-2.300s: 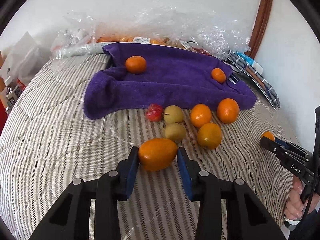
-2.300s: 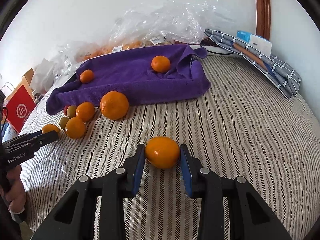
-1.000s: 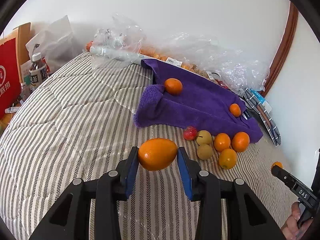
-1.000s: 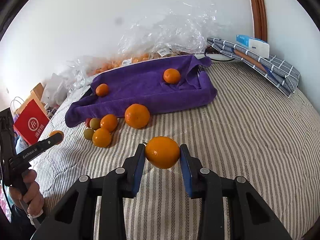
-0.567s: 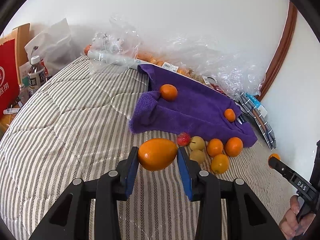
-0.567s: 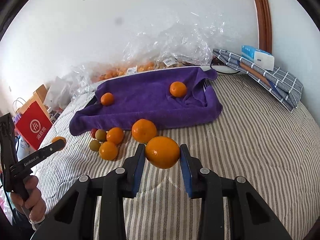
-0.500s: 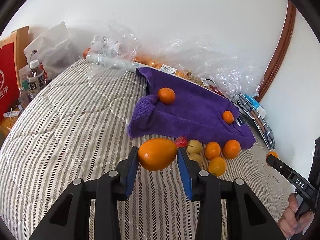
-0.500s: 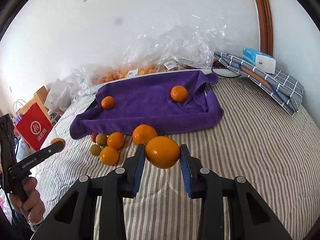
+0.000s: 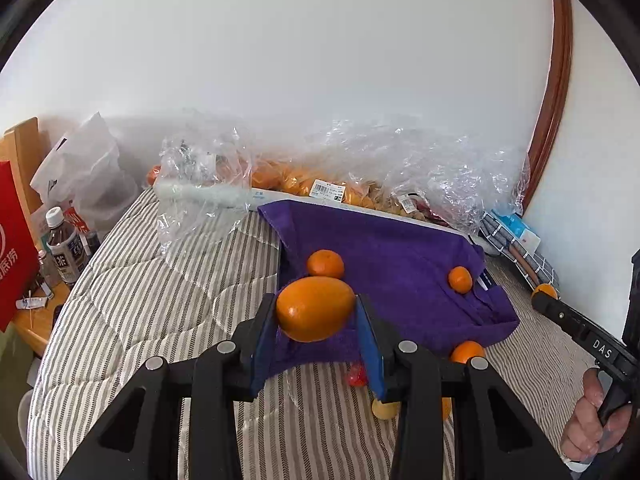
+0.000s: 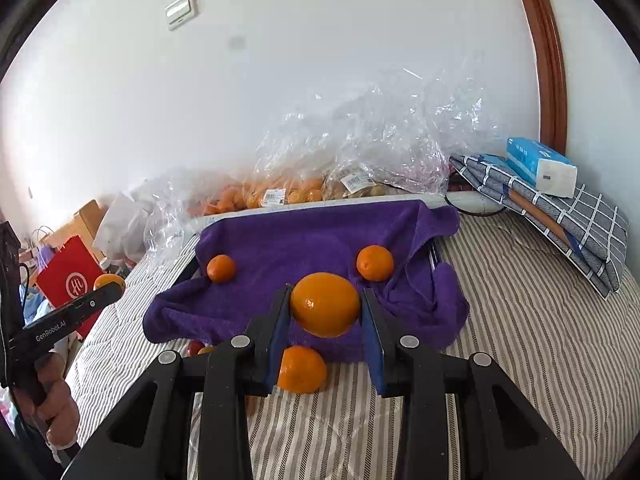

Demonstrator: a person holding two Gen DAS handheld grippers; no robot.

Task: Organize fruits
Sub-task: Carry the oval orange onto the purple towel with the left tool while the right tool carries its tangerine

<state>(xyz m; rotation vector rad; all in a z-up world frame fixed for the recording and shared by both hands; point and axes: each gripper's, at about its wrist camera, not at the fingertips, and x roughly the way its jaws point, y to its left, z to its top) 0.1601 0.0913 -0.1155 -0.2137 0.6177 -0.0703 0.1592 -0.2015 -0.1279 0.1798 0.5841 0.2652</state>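
Observation:
My left gripper [image 9: 316,316] is shut on an oval orange [image 9: 315,307] and holds it in the air over the near left edge of the purple towel [image 9: 384,256]. My right gripper [image 10: 325,312] is shut on a round orange [image 10: 325,304] above the towel's [image 10: 296,244] near edge. Two small oranges lie on the towel [image 10: 375,263] [image 10: 221,268]. Loose oranges [image 10: 302,369] [image 9: 467,352], a red fruit [image 9: 357,376] and a yellow fruit [image 9: 385,409] lie on the striped bedcover in front of the towel, partly hidden by my fingers.
Clear plastic bags [image 10: 360,152] with more oranges lie against the wall behind the towel. A folded checked cloth [image 10: 568,216] with a tissue pack [image 10: 540,166] sits at the right. A red bag [image 10: 70,280] and bottles [image 9: 64,248] stand left of the bed.
Both grippers have lifted their oranges from the bedcover and carried them forward, and now they hang over the near edge of the purple towel. The loose fruits now lie below my fingers.

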